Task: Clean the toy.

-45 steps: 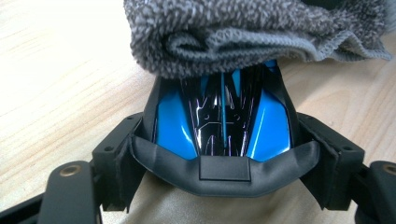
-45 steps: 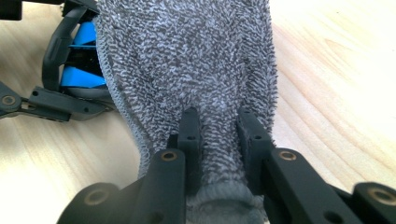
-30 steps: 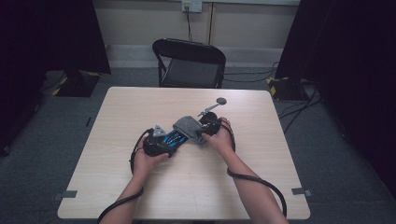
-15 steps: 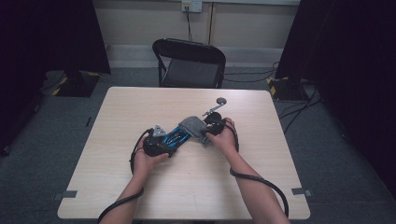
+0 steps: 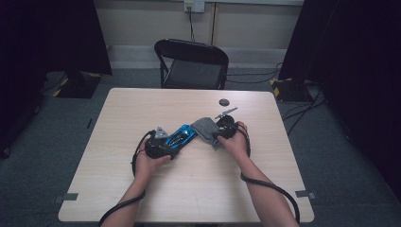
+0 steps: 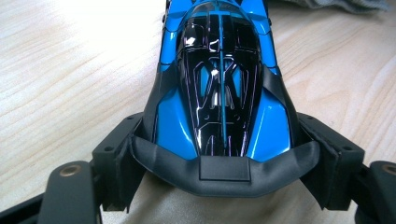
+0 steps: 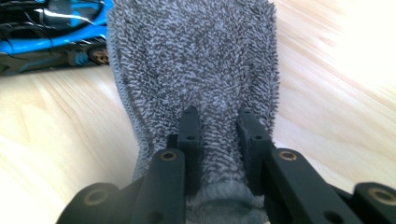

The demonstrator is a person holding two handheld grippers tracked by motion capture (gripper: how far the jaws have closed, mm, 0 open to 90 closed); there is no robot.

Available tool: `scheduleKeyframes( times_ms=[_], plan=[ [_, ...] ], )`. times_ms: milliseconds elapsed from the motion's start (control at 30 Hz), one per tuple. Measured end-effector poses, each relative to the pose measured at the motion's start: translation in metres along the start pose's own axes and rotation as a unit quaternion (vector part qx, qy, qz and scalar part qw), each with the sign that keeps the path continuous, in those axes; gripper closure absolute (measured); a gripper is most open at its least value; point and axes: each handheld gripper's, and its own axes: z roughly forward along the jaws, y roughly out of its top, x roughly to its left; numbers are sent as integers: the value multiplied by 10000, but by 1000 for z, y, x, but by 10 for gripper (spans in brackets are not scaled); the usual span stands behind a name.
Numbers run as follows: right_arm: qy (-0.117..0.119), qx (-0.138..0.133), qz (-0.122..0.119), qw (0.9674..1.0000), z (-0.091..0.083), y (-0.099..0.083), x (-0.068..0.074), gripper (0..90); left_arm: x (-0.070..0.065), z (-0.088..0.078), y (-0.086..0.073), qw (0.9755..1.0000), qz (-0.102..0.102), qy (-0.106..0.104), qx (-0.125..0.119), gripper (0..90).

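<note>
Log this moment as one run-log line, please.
left gripper: shut on blue toy car | right gripper: shut on grey cloth | cloth beside car's far end | table: small dark disc apart

The right gripper has slid a little along the table toward the person's right — carrying the grey terry cloth pinched in its jaws. The cloth covered the far end of the blue toy car a second ago; now it lies just off that end.
</note>
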Motion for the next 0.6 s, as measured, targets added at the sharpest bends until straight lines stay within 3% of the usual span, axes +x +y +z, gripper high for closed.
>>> scheduleKeyframes(
  times_ms=[233,333,600],
  plan=[
    [-89,-69,73,9999,-13,-15,-7,742,0,0,0,10000,-15,6,2,241],
    [-147,-54,-32,9999,-19,-21,-6,742,0,0,0,10000,-7,16,8,240],
    [-18,-156,84,9998,-31,-45,-7,741,-1,-1,1,9999,-29,44,114,179]
  ],
)
